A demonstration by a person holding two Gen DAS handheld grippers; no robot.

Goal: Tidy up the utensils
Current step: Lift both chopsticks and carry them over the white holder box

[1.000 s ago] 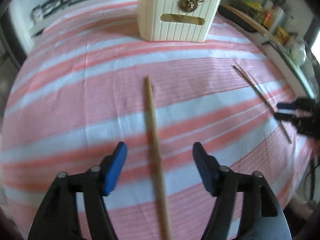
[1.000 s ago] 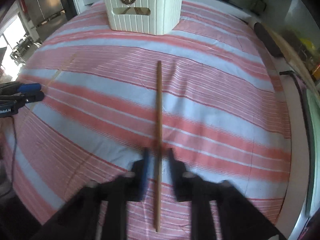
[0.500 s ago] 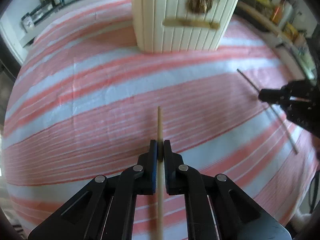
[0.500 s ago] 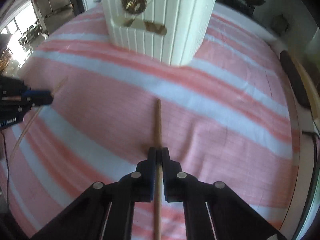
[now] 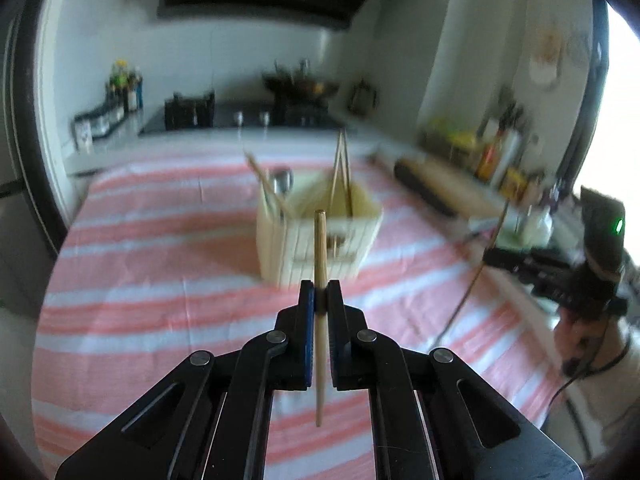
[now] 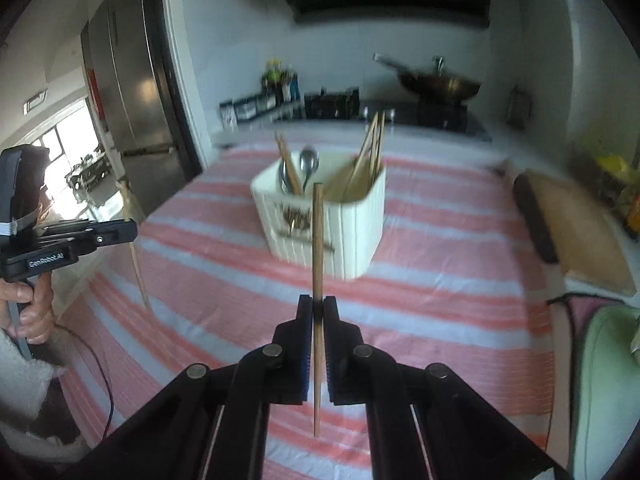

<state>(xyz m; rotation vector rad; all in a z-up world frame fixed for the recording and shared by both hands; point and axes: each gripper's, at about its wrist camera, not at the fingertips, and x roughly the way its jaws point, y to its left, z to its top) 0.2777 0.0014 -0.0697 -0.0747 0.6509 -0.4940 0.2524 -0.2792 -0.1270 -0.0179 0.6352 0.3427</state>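
Note:
In the left wrist view my left gripper (image 5: 320, 294) is shut on a pale wooden chopstick (image 5: 320, 240), held off the striped cloth and pointing at the cream utensil holder (image 5: 280, 248). My right gripper (image 6: 318, 306) is shut on a darker chopstick (image 6: 317, 232), also lifted, with the holder (image 6: 352, 224) straight ahead. The holder has chopsticks and spoons standing in it. Each view shows the other gripper at its side: the right one (image 5: 494, 258) and the left one (image 6: 130, 232), each with its stick hanging down.
A pink and white striped cloth (image 6: 440, 280) covers the table. A wooden board with a dark roll (image 6: 576, 232) lies along the right edge, beside a green object (image 6: 608, 380). Behind the table are a stove with a wok (image 6: 440, 84) and a fridge (image 6: 132, 100).
Both grippers closed on the chopsticks that lay on the cloth, then rose with them. Both views tilted upward, so the holder's open top and the kitchen behind now show.

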